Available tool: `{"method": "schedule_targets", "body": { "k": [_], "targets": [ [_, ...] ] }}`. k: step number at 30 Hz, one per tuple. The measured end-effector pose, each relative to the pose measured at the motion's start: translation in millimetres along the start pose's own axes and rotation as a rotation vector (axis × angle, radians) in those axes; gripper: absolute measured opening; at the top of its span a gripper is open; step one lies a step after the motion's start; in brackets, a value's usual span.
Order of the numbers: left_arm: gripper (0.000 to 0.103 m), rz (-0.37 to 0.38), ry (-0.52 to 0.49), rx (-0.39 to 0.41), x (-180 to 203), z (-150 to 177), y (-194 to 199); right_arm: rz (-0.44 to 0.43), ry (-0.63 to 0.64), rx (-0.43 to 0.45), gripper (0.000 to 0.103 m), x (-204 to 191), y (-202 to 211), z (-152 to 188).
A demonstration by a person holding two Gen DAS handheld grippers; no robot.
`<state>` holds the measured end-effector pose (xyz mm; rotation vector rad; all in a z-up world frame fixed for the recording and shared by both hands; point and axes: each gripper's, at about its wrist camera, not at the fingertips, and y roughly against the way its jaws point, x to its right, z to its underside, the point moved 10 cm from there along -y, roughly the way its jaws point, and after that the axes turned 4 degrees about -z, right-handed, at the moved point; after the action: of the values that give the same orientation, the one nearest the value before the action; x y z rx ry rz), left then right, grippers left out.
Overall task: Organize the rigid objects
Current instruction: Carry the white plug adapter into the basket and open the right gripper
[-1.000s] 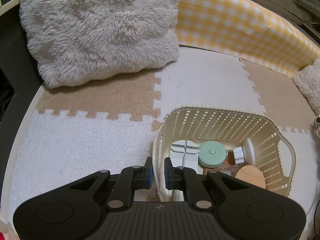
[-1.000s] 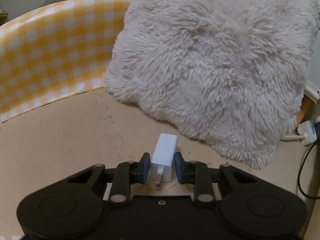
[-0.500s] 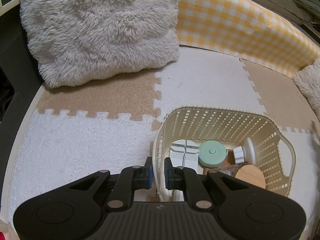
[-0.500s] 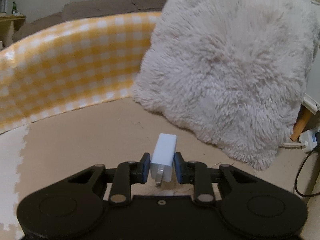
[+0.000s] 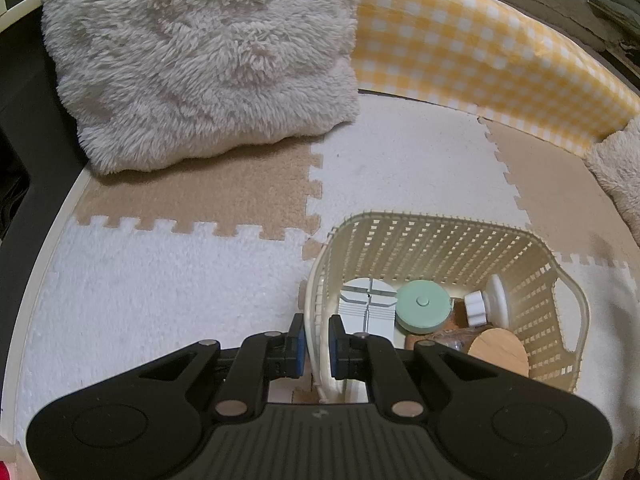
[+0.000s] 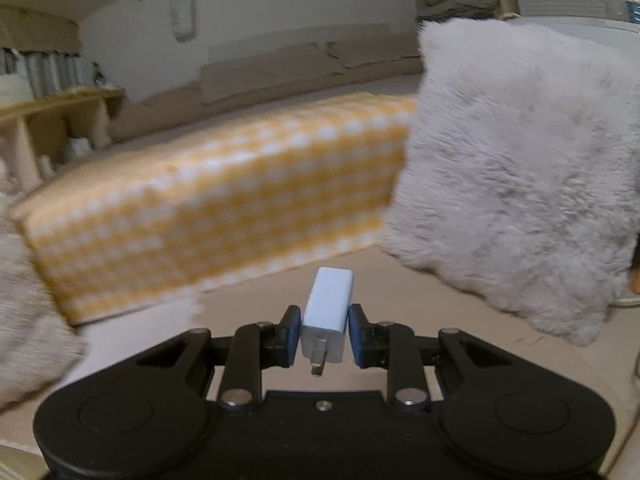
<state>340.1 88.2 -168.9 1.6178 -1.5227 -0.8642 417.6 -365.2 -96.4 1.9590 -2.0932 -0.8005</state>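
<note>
A cream slotted basket (image 5: 440,240) sits on the foam mat, and my left gripper (image 5: 317,338) is shut on its near left rim. Inside lie a white ribbed box (image 5: 366,306), a mint round lid (image 5: 422,306), a white bottle with a ribbed cap (image 5: 490,306) and a wooden disc (image 5: 500,354). In the right wrist view my right gripper (image 6: 325,330) is shut on a white plug charger (image 6: 328,306), its metal prongs pointing back at the camera. The charger hangs in the air above the tan mat.
A fluffy grey cushion (image 5: 200,60) leans at the back left, and another fluffy cushion (image 6: 520,184) stands right of the charger. A yellow checked bolster (image 5: 480,52) (image 6: 208,208) borders the puzzle mat (image 5: 160,280). Shelves and a wall lie beyond.
My right gripper has risen and tilted up with the charger, so the bolster and the room behind now fill its view. The left gripper and the basket have stayed still.
</note>
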Motion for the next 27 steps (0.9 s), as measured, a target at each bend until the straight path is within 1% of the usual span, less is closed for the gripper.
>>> {"method": "schedule_targets", "body": {
  "k": [5, 12, 18, 24, 27],
  "targets": [
    [0.011, 0.003, 0.001, 0.000, -0.5, 1.3, 1.4, -0.114, 0.045, 0.002, 0.027, -50.6, 18.3, 3.7],
    [0.011, 0.004, -0.004, -0.001, 0.2, 0.2, 1.2, -0.290, 0.048, -0.048, 0.027, -118.4, 43.7, 25.9],
    [0.011, 0.013, 0.010, -0.005, -0.9, -0.5, 0.4, -0.438, 0.093, -0.140, 0.027, -185.0, 54.6, 63.4],
    [0.011, 0.018, 0.017, -0.006, -1.3, -0.4, 0.6, -0.523, 0.110, -0.267, 0.027, -232.0, 49.9, 112.0],
    [0.011, 0.021, 0.022, -0.007, -1.3, -0.7, 0.6, -0.551, 0.094, -0.337, 0.027, -246.2, 44.2, 135.3]
  ]
}}
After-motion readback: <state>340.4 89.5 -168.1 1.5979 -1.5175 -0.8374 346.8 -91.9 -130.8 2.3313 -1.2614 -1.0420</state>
